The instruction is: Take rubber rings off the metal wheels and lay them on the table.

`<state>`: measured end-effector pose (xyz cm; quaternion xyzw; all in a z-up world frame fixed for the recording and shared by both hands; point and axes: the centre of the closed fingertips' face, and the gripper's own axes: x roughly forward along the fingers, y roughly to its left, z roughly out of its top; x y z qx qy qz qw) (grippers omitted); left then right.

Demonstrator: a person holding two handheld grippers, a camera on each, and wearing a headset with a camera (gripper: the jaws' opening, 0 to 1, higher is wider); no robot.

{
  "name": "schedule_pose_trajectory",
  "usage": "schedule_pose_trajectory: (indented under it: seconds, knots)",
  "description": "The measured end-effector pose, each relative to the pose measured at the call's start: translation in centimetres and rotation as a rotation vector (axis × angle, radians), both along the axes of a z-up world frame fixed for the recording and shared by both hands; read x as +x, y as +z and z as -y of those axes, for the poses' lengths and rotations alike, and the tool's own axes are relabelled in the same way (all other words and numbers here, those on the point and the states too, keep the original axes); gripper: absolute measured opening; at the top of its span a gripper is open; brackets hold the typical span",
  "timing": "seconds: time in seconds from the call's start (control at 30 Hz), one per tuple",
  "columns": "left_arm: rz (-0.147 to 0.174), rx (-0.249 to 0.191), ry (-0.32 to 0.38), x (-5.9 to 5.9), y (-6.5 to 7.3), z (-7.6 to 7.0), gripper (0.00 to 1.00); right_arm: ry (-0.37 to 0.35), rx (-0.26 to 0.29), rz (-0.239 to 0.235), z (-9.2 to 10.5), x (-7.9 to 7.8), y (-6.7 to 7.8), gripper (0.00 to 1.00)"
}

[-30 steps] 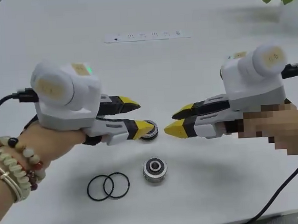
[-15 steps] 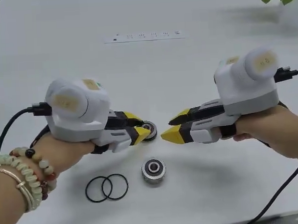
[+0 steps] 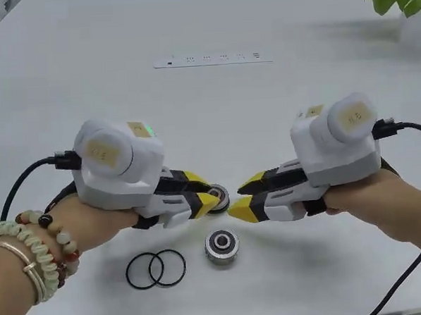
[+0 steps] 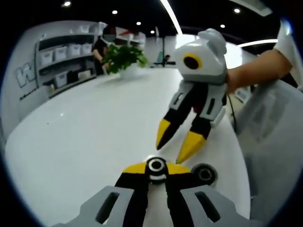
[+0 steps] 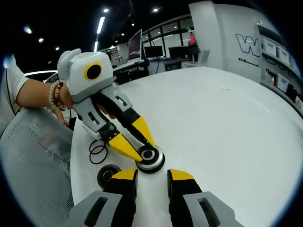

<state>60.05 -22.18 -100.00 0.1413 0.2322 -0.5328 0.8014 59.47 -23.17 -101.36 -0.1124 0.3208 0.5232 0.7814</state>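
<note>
Wall lettering, right gripper view: a large "W" reads on the white wall. The letters after it are cut off at the edge, and the smaller line beneath is too small to read.

Wall letter, left gripper view: a large pale "W" reads on the wall beside the shelves.

Strip on the tabletop: it carries a row of printed marks, all illegible.

Yellow label on the left gripper and yellow tag on the right gripper: both carry small marks that cannot be read.
</note>
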Motion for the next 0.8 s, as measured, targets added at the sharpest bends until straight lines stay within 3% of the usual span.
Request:
schedule_pose_trajectory:
  seconds: [0.13, 0.37, 0.63, 0.8]
  knots:
    - [-0.011, 0.005, -0.023, -0.52, -0.17, -0.02, 0.14, 0.035, -0.016, -0.018, -0.54, -0.58, -0.57, 0.23]
    - [-0.004, 0.003, -0.015, -0.3, -0.19, 0.0, 0.14, 0.074, -0.062, 0.035, -0.81, -0.68, -0.96, 0.2]
    - [0.007, -0.005, -0.013, -0.07, -0.22, 0.11, 0.14, 0.06, -0.054, 0.059, -0.93, -0.21, -0.59, 0.23]
    - [0.008, -0.007, -0.011, 0.03, -0.2, 0.17, 0.14, 0.086, -0.066, 0.084, -0.86, -0.24, -0.64, 0.22]
